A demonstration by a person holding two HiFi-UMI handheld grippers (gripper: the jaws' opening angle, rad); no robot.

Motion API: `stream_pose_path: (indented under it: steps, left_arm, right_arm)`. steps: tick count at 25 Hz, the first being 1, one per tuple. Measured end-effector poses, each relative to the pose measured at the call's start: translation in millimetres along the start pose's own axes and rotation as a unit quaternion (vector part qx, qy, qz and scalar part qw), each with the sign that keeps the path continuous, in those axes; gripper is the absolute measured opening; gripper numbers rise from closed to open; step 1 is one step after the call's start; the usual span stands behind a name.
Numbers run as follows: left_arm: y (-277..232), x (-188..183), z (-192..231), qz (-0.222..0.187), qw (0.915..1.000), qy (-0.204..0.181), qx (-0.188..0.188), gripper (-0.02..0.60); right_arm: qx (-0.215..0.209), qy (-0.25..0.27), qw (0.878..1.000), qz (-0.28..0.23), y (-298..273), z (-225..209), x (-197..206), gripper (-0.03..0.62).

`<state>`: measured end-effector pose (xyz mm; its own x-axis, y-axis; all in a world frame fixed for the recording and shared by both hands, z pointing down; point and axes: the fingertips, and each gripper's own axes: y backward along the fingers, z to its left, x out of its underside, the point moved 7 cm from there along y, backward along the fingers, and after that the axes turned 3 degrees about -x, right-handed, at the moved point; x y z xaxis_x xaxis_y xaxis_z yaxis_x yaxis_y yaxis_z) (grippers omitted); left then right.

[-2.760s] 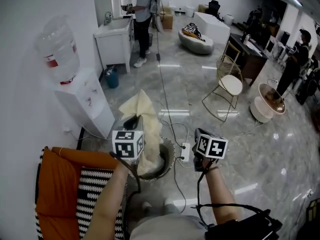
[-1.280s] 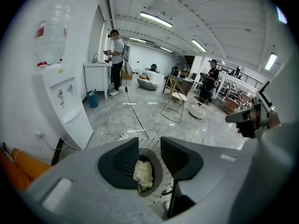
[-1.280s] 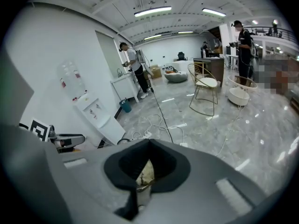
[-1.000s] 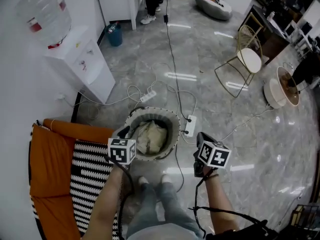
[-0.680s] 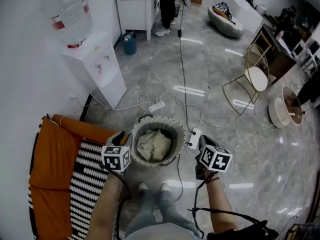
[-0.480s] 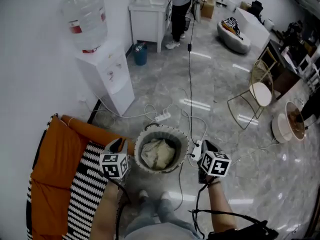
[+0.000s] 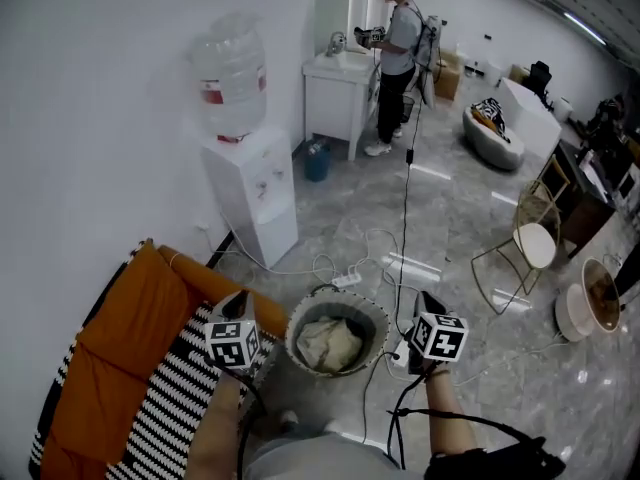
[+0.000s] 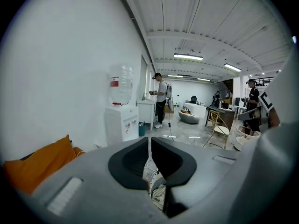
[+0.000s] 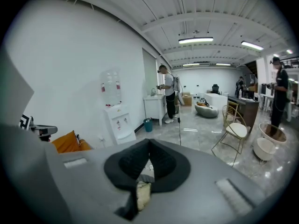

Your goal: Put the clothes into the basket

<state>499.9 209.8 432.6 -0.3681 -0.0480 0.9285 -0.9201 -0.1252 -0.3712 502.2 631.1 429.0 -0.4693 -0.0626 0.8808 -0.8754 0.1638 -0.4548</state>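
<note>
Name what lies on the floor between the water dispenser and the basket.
In the head view, a white power strip and loose white cables lie on the floor between the water dispenser and the basket.

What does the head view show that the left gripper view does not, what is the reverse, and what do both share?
Head view only: the black-and-white striped cushion and the wearer's left forearm. Left gripper view only: the ceiling lights, and the left gripper with its jaws nearly together, nothing between them, having just been closing. Both: the water dispenser, the orange cushion and the standing person by the white cabinet.
</note>
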Motion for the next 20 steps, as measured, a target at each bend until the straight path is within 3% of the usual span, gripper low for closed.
stream_pose_path:
  steps: [20]
  left_arm:
    - [16.9,-7.3,-10.7,-0.015,0.9997,-0.019,0.009,0.012]
  right_arm:
    - [0.031,0.002,0.999,-0.008,24.3,0.9,-7.7,0.003]
